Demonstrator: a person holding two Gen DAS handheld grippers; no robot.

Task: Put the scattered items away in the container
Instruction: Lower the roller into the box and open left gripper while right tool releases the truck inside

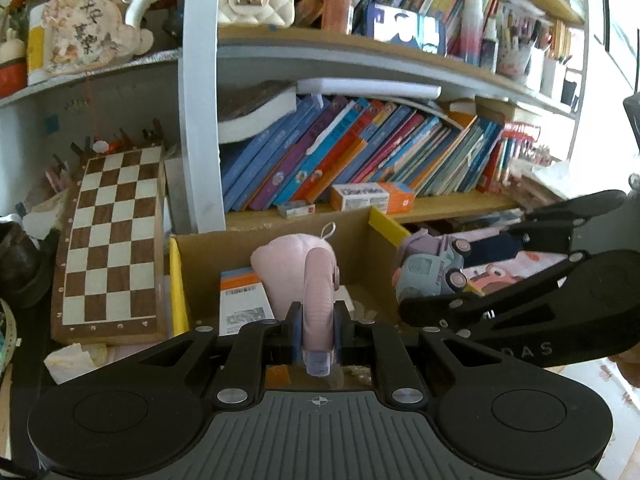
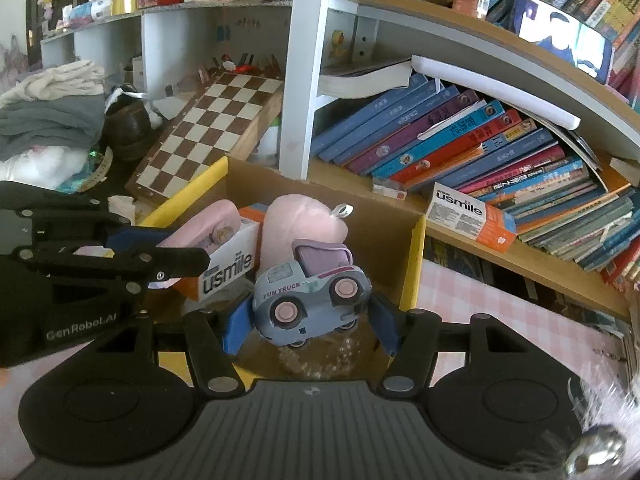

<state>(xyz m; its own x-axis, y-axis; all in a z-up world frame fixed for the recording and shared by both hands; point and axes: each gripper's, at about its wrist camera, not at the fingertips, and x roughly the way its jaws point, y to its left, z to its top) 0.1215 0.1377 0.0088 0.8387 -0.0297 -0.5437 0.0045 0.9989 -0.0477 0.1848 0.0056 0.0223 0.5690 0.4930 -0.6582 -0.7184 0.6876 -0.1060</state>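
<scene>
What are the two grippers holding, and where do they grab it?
The left gripper pinches a slim pink plastic case by its near end. The right gripper looks open around the grey-blue toy truck.

Beyond the fingertips, a wooden shelf (image 2: 532, 268) carries leaning books (image 2: 460, 148) and a usmile box (image 2: 470, 216). Right of the fingers lies a pink checked surface (image 2: 500, 320).

— Where are your cameras looking?
— Both sit behind your tongs, facing the bookshelf (image 1: 360, 208), close above the cardboard box (image 2: 416, 248).
— What do they share?
— The box, the chessboard (image 1: 112, 240), and the leaning books (image 2: 460, 140).
</scene>
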